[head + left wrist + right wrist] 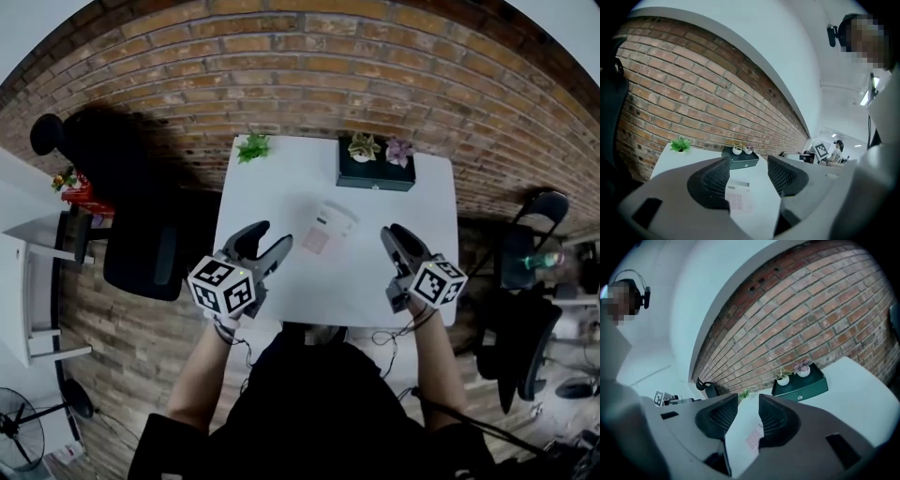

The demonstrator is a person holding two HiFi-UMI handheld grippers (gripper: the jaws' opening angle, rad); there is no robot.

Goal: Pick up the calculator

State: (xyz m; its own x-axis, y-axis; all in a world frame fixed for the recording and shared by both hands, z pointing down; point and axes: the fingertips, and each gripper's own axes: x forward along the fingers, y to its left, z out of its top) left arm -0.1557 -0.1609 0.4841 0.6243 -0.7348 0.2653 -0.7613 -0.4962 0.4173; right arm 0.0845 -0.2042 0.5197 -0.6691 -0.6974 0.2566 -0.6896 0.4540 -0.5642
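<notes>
Left gripper [747, 177]: jaws apart, pads bare, nothing between them. The calculator [738, 197] shows through the gap, lying farther off on the table.

Right gripper [748, 414]: jaws also apart, with a narrower gap than the left. Nothing is gripped, and the calculator appears beyond the pads here too.

Head view: both grippers hover over the near part of the white table [281, 183], left one near the left edge, right one near the right edge. The calculator lies flat about mid-table, between the 2 grippers and farther from the person, touched by neither.

At the far edge, well clear of the calculator, sit a dark box [375, 173] carrying 2 small potted plants and 1 green plant [252, 146].

Step in hand, as judged: approach, with no grasp begun.

Next move: 1 gripper must go forward and down until its jaws straddle the calculator. The body is thin and flat, so a pad likely has to get under or against an edge. The right jaws may need to be wider.
</notes>
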